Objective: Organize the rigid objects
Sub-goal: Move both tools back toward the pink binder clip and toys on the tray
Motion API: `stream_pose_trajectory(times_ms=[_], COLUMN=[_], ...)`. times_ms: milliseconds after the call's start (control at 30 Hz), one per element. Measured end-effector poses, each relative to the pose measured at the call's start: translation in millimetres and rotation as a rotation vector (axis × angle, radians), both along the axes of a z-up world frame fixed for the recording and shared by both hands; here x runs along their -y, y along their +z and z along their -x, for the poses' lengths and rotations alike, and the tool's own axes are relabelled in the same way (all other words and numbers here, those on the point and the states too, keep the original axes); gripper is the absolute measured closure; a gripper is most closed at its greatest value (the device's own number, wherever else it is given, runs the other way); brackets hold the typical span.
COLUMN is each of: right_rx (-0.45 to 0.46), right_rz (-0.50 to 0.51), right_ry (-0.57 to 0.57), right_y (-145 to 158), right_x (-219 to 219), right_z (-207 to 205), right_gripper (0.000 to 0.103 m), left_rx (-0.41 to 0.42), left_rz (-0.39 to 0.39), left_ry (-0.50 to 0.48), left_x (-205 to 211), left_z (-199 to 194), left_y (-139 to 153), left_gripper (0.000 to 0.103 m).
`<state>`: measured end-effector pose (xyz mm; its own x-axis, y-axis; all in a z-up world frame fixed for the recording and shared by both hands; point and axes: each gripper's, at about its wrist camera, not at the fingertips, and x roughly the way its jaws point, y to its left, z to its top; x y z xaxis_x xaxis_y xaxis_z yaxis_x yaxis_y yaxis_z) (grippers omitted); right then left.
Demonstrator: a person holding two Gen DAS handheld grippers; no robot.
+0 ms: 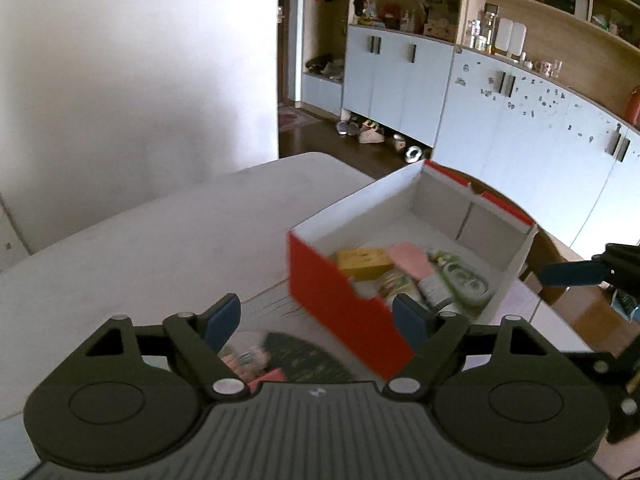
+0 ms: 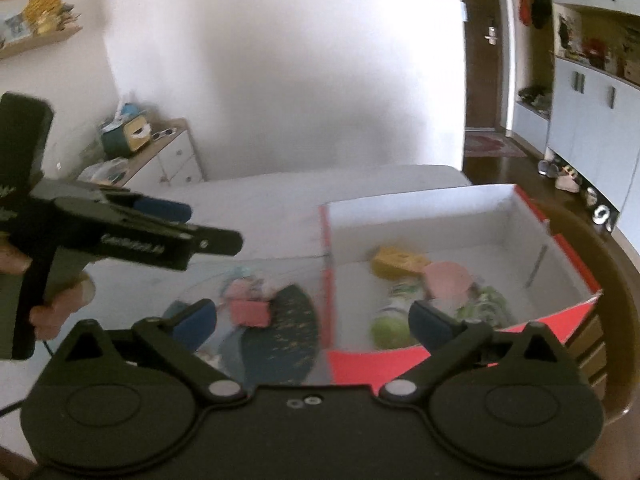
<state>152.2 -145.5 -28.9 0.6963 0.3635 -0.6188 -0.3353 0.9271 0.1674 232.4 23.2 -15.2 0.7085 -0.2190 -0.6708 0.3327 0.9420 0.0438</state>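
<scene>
Both claws stand wide with nothing between their blue pads — the left gripper hangs above the near corner of the red box, and the right gripper hangs over the seam where that box meets a clear plastic bag lying on the pale table. No earlier frame is at hand, so only the spread of the jaws can be told. Just past the right gripper's pads, the bag lies flat beside the box's left wall, touching it or nearly so; inside or under it sit a pink block and a dark oval piece speckled with yellow, both blurred. Within the white-lined box lie several small things bunched toward its near end: a yellow block, a pink flat piece, and green-and-white packets too smeared to name. In the right wrist view a hand grips the handle of the left tool at the left edge. Farther off stand a white wall, pale blue cabinets with open shelves above, and shoes on the dark floor.
</scene>
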Motion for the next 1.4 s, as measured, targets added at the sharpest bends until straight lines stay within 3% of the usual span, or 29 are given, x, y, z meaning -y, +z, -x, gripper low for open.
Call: stream_pose_trajectory(times_ms=[433,633,1100,1400], right_rx=[-0.065,-0.083,-0.14,-0.201], right_rz=[-0.001,0.045,0.158,0.162], right_ry=[0.036,0.063,0.108,0.1], right_y=[-31,-48,-86,-110], right_x=[-86,-115,-147,-152], right_z=[18,18,8,-6], right_gripper=[0.001,0.001,0.002,0.011], left_rx=[-0.008,-0.042,-0.087,-0.099], left_rz=[0.037,0.049,0.05,0.013], left_ry=[0.092,0.116,0.166,0.189], left_x=[-98,-124,-142,-129], left_z=[18,18,-29,-74], left_y=[-25,-47,-96,-120], left_gripper=[0.02,0.02,0.02,0.02])
